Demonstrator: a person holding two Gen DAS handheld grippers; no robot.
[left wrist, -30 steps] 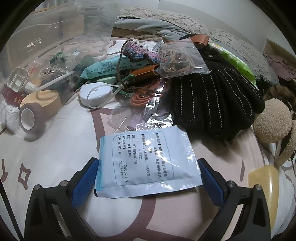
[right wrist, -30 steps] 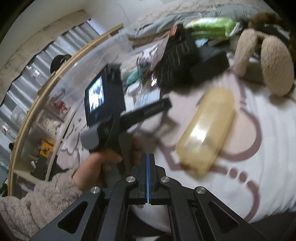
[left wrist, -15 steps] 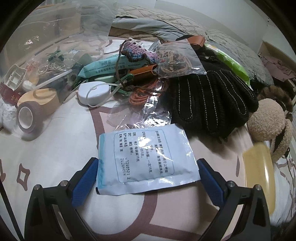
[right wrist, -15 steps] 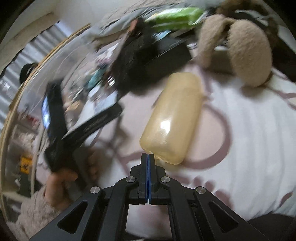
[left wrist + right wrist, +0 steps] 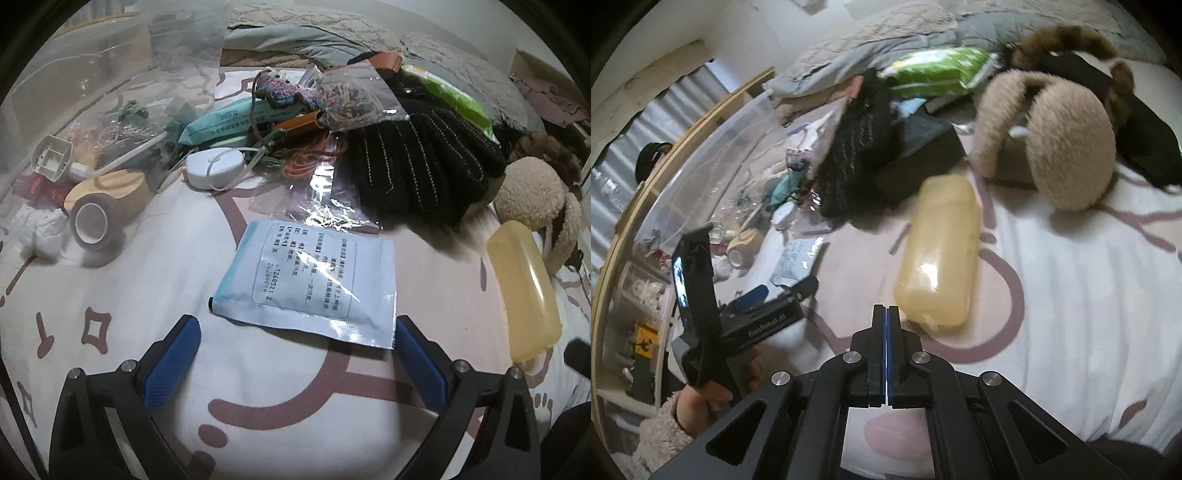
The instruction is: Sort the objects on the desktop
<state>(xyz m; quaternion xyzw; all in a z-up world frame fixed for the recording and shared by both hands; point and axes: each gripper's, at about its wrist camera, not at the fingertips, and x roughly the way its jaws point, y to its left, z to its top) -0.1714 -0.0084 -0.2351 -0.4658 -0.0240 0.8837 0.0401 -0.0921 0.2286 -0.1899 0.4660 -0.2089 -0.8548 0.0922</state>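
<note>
Two claws were over a bed with a white sheet [image 5: 110, 295] that had brown shapes on it. The left claw [image 5: 295, 354] was spread wide, with its blue pads [image 5: 173, 360] far apart and nothing pinched. A flat blue and white packet [image 5: 310, 284] with printed words lay on the sheet just ahead of that claw, between the two tips. The packet sat crooked, and its near right corner was just beside the right pad.

Farther ahead of the left claw was a big pile of small things. A black glove [image 5: 417, 173] with pale stitch lines lay ahead and to the right. A white round thing [image 5: 216, 171] with a cord lay ahead and a bit to the left. A roll of brown tape [image 5: 94, 221] stood on its side far to the left, inside a clear plastic bag [image 5: 92, 110]. A see-through yellow case [image 5: 524, 288] lay off to the right of the left claw.

The right claw [image 5: 887, 354] was pressed together, with nothing in it. The same yellow case [image 5: 938, 251] lay on the sheet just ahead of its tips. Fluffy tan earmuffs [image 5: 1067, 144] lay farther ahead and to the right. To the left of the right claw, a hand [image 5: 701, 402] in a fuzzy sleeve held the other claw.
</note>
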